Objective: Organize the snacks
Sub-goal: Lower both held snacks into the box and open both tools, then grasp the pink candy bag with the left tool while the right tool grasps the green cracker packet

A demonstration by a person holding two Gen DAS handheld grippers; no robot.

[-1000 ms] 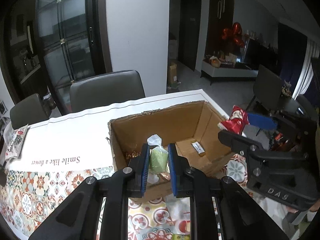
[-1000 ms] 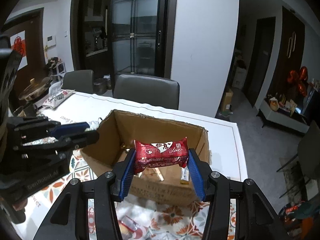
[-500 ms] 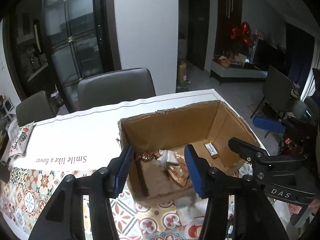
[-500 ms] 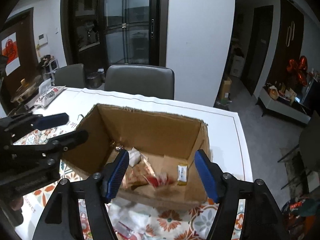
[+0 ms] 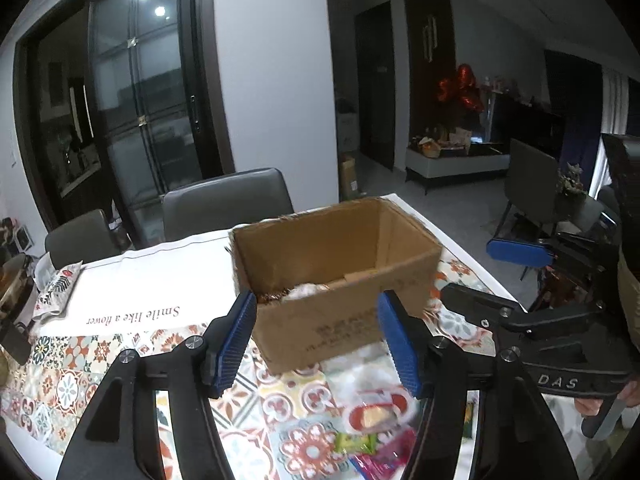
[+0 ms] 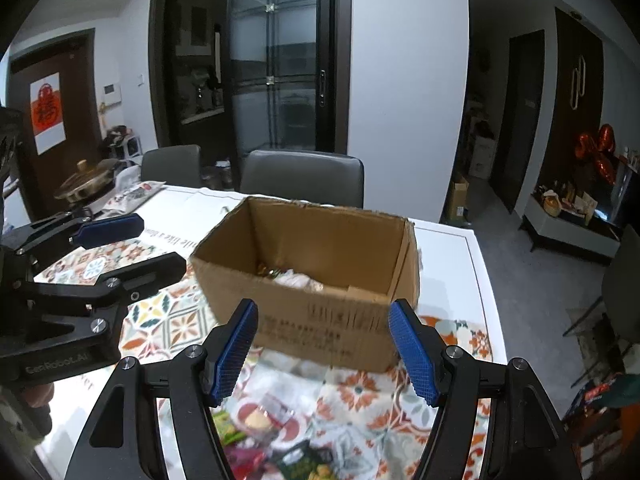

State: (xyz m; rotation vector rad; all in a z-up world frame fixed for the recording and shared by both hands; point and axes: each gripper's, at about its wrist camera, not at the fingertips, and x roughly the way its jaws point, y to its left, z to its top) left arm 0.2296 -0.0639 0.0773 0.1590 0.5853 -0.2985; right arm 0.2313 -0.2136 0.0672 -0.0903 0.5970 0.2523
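- Since the earlier frames both grippers have let go of their snacks and pulled back from the box [image 5: 336, 276]; its near wall now faces them, and the green packet and the red packet are no longer between the pads.
- The left gripper [image 5: 320, 336] is empty and its jaws are opening; the ribbed blue pads stand apart.
- The right gripper [image 6: 326, 344] is empty too, with its blue pads spread wide.
- The box is brown corrugated cardboard, rectangular, open on top, with a rough torn rim; wrapped snacks lie on its bottom, shiny and crumpled.
- It stands on a tablecloth [image 5: 68, 384] with a coloured tile pattern.
- More snacks [image 6: 272, 436] lie on the cloth just below the grippers, blurred.
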